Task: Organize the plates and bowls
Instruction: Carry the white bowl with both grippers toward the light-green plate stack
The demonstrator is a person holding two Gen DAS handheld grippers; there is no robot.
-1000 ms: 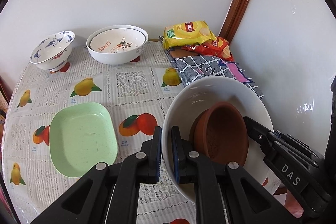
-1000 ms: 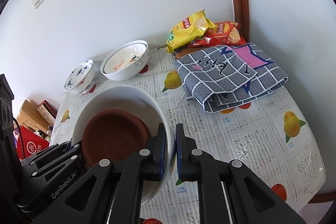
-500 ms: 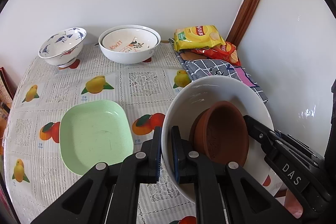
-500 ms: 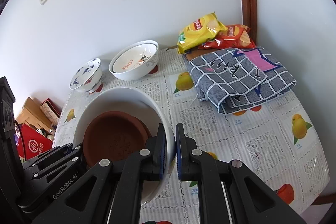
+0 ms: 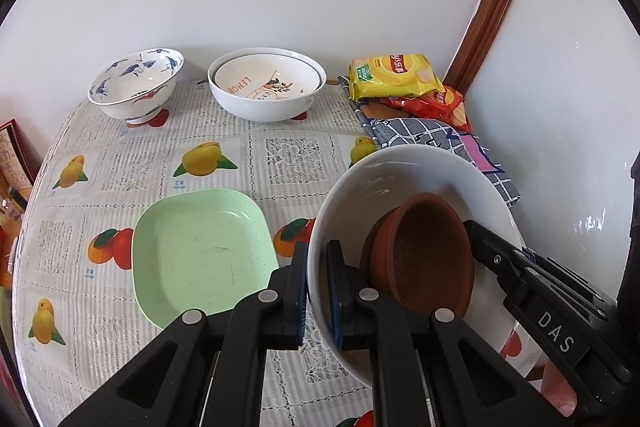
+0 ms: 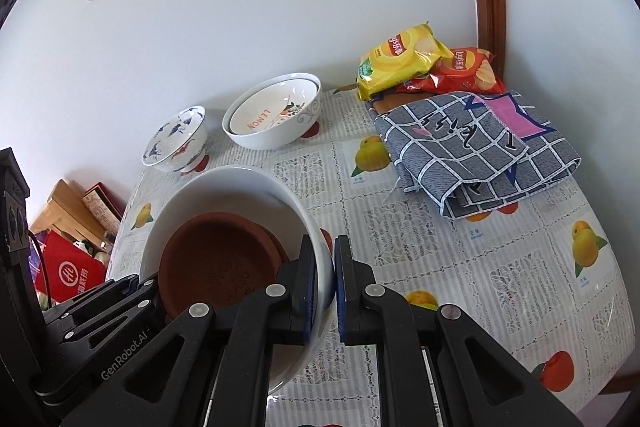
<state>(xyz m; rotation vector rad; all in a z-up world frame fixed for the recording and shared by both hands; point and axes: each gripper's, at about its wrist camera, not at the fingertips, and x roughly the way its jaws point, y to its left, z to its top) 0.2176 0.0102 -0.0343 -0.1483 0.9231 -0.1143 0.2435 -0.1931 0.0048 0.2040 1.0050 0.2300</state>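
A large white bowl (image 5: pixel 400 171) with a brown clay dish (image 5: pixel 420 251) inside is held above the table by both grippers. My left gripper (image 5: pixel 318 291) is shut on its left rim. My right gripper (image 6: pixel 326 283) is shut on its right rim; the bowl (image 6: pixel 224 187) and clay dish (image 6: pixel 216 259) show there too. A green square plate (image 5: pixel 200 247) lies on the table to the left. Two nested white bowls, the inner one marked LEMON (image 5: pixel 266 85), and a blue-patterned bowl (image 5: pixel 136 83) stand at the back.
Yellow and red chip bags (image 6: pixel 404 59) and a folded checked cloth (image 6: pixel 476 151) lie at the back right by the wall. The fruit-print tablecloth (image 5: pixel 280 155) covers the table. Boxes (image 6: pixel 72 267) sit beyond the left edge.
Both grippers have lifted and drawn back with the white bowl; the table objects look farther away and more of the table shows.
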